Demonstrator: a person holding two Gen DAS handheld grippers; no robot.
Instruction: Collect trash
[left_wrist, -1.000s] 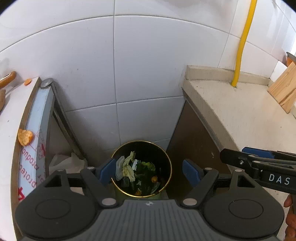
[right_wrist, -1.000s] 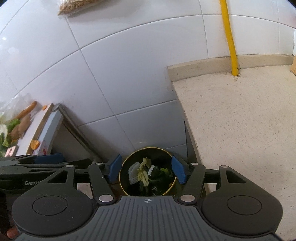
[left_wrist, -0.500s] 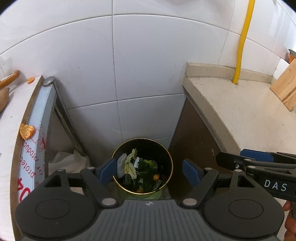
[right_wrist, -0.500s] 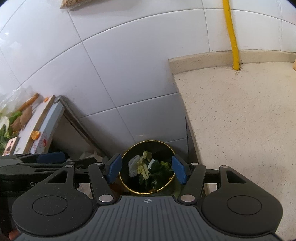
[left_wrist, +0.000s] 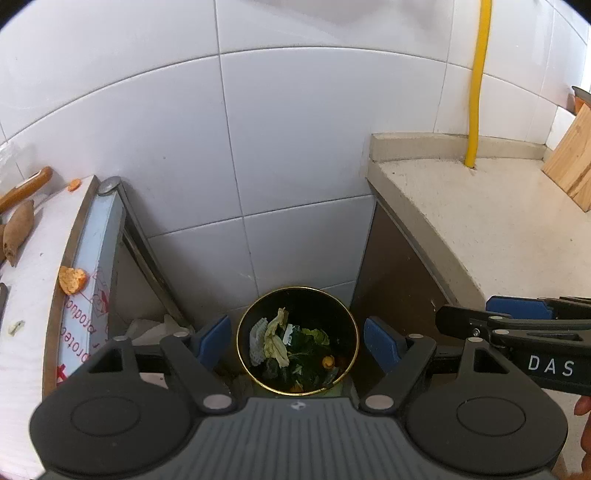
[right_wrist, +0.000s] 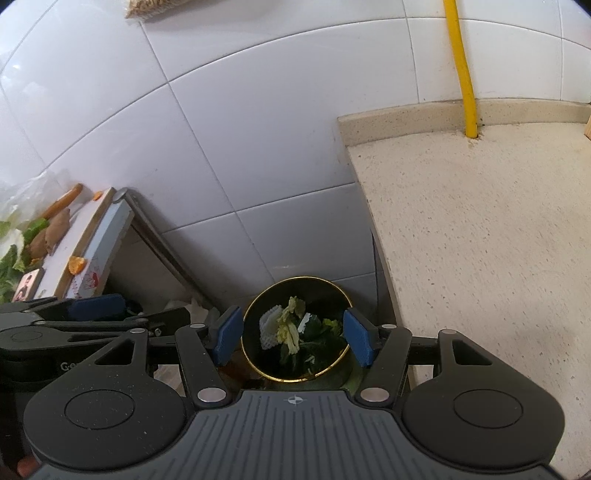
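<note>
One gold-rimmed bin (left_wrist: 297, 339), holding leafy scraps (left_wrist: 275, 338), sits on the floor against the tiled wall (left_wrist: 295, 147), between a counter (left_wrist: 498, 229) to its right and a white board (left_wrist: 33, 266) to its left. Two orange peels (left_wrist: 72, 280) lie on the board. Two grippers hang above the bin, left (left_wrist: 297, 341) and right (right_wrist: 293, 334), each with jaws wide apart, holding and touching nothing
</note>
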